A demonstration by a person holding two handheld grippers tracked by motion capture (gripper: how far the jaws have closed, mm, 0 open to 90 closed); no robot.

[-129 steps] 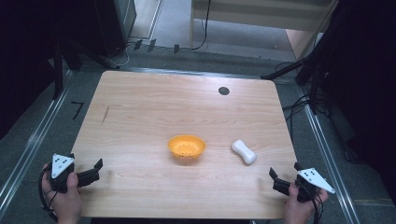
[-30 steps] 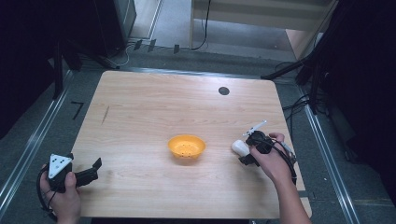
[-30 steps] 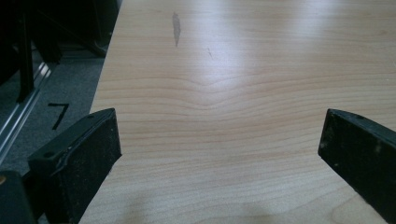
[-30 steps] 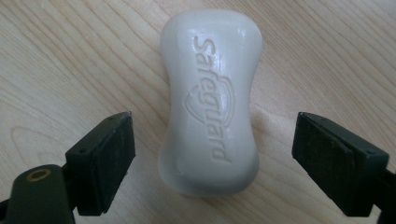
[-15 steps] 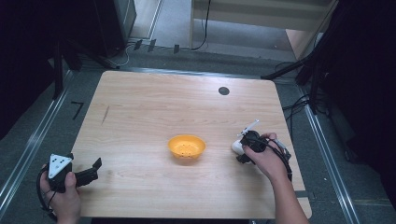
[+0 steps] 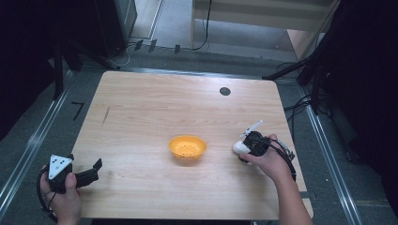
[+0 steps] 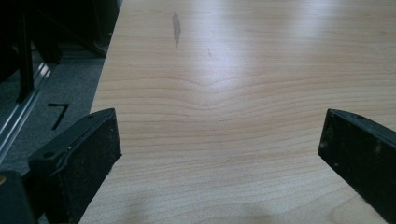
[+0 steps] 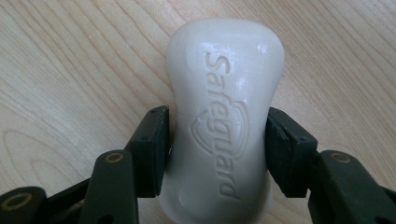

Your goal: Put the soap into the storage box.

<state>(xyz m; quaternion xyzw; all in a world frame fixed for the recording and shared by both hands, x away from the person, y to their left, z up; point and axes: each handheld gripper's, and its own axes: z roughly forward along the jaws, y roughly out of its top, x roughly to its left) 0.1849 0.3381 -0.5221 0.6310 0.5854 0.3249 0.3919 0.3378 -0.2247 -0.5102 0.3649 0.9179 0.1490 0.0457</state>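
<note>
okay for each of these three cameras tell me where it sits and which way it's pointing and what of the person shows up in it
High view: above the person's side, looking forward and down on the table; both forearms and hands, left gripper, orange bowl.
Left gripper view: on the left gripper, looking along its wide-apart jaws across bare wood.
Right gripper view: on the right gripper, looking down at the white soap bar its jaws clamp.
Shared: the soap bar shows in the high and right gripper views.

You see a white soap bar (image 8: 224, 116), an orange bowl (image 6: 187, 146), and a pale wood-grain table (image 6: 155, 103).
</note>
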